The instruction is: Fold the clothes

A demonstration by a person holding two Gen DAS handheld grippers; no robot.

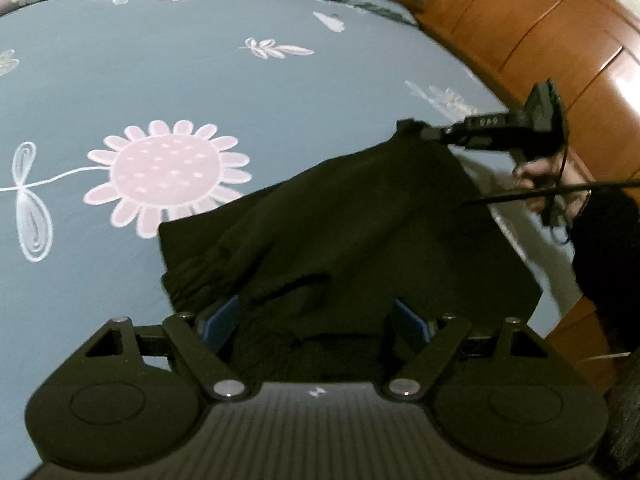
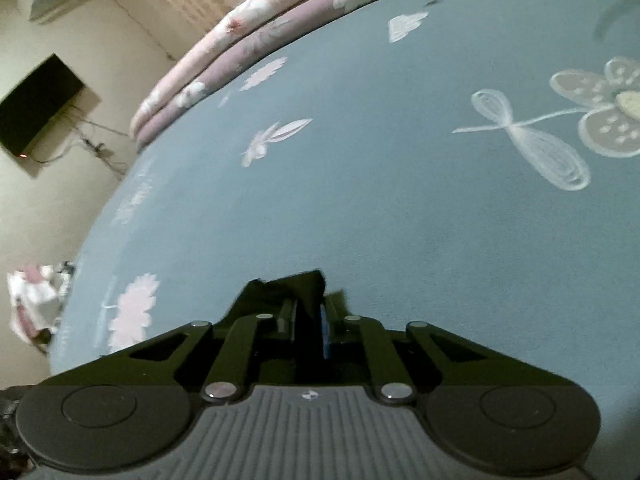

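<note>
Much bare bedsheet (image 1: 120, 80) beyond dark garment (image 1: 340, 232).

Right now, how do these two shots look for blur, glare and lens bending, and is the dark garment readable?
Left wrist view: strong fisheye bend, glare on the wooden headboard, right gripper smeared, black garment underexposed, its folds barely readable. Right wrist view: dim and soft, bedsheet curved, wall television blurred, only a dark garment corner showing between the fingers.
</note>
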